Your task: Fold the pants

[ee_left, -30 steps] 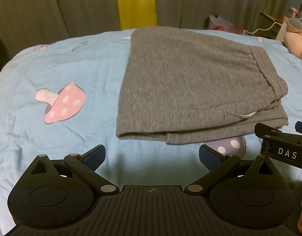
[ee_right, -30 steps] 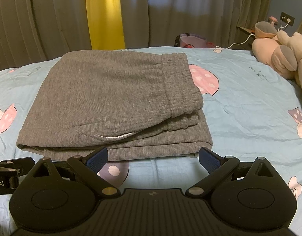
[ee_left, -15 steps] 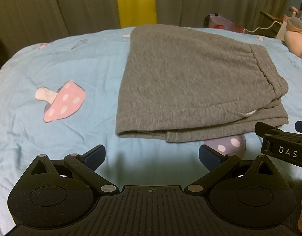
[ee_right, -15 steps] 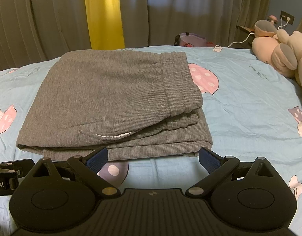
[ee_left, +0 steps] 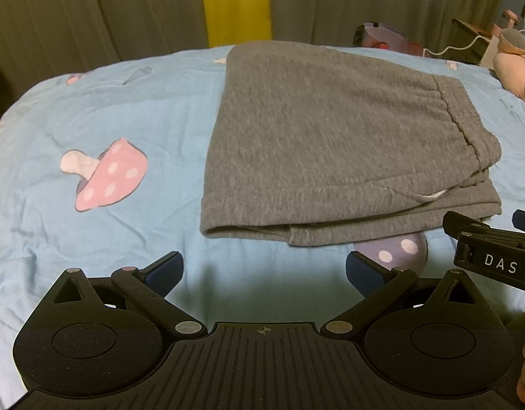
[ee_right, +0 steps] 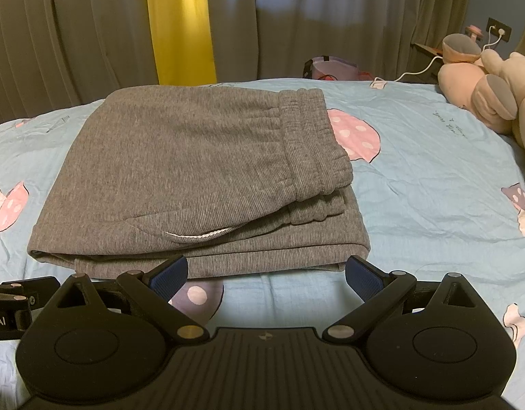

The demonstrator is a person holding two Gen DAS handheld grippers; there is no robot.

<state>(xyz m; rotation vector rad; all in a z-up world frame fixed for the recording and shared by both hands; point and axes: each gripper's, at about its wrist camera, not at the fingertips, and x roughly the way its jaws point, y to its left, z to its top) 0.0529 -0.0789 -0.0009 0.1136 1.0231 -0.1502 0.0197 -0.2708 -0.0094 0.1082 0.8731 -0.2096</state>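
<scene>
Grey sweatpants (ee_left: 341, 136) lie folded into a flat stack on the blue mushroom-print bedsheet (ee_left: 102, 119), waistband to the right, a white drawstring showing at the front edge. They also show in the right wrist view (ee_right: 194, 174). My left gripper (ee_left: 264, 268) is open and empty, just short of the stack's near edge. My right gripper (ee_right: 266, 275) is open and empty, its fingertips close to the stack's front edge. The right gripper's side shows at the right of the left wrist view (ee_left: 495, 256).
Pink plush toys (ee_right: 484, 92) lie at the bed's right side. A charger cable (ee_right: 419, 68) and a bag (ee_right: 331, 68) sit beyond the far edge. Curtains (ee_right: 180, 24) hang behind the bed.
Both views have shifted slightly; the pants and both open grippers stay as they were.
</scene>
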